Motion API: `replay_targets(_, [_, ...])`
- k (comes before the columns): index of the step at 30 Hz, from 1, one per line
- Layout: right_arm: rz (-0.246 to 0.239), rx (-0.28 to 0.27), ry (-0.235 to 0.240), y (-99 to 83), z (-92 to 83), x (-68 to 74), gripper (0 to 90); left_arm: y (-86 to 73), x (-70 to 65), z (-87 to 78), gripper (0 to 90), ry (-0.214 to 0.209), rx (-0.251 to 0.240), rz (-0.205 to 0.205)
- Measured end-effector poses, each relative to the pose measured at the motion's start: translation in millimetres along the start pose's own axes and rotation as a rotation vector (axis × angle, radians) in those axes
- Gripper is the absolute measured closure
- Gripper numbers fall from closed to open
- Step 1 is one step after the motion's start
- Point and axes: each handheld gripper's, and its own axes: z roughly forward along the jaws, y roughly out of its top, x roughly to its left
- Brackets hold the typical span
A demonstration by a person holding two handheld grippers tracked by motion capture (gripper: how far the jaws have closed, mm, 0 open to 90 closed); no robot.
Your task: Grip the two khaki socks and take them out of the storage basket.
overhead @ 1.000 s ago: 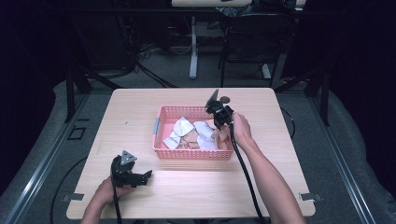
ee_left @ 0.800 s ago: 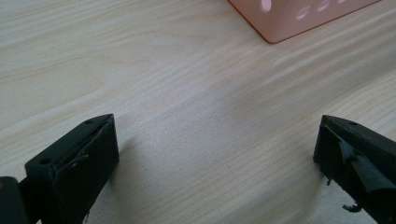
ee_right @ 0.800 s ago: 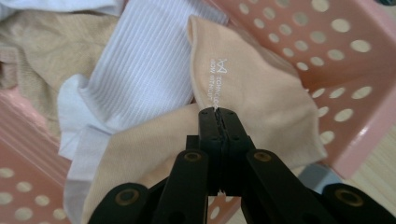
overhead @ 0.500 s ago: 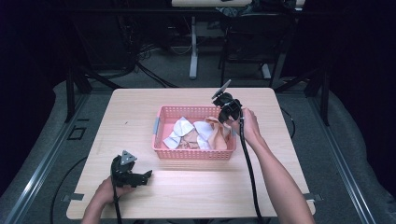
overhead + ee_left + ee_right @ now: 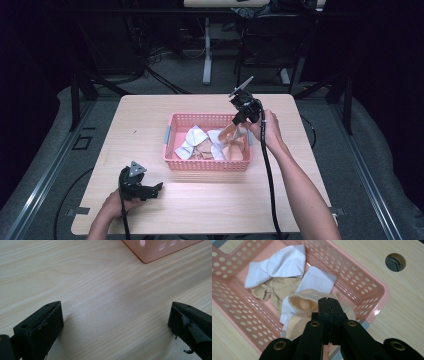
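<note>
Peach sock (image 5: 299, 303) hangs over pink basket (image 5: 372, 290), pinched in right gripper (image 5: 329, 305), jaws clamped on cloth. Step: lifting out. Next: carry clear of rim, w/o snagging. Left gripper (image 5: 116, 322) apart, on table (image 5: 100, 277).

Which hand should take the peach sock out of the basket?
Right. The right gripper is shut on the peach sock above the pink basket; the left gripper rests open on the table.
</note>
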Motion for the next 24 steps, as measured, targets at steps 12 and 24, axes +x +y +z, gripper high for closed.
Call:
replay_targets(12, [0.003,-0.056,0.033,4.7,-32.9,1.2,90.0,0.0,-0.1,0.0,0.1,0.0,0.001,-0.001])
replay_targets(24, [0.006,-0.091,0.045,2.5,-59.5,-0.5,90.0,0.0,0.0,0.0,0.1,0.0,0.0,0.0])
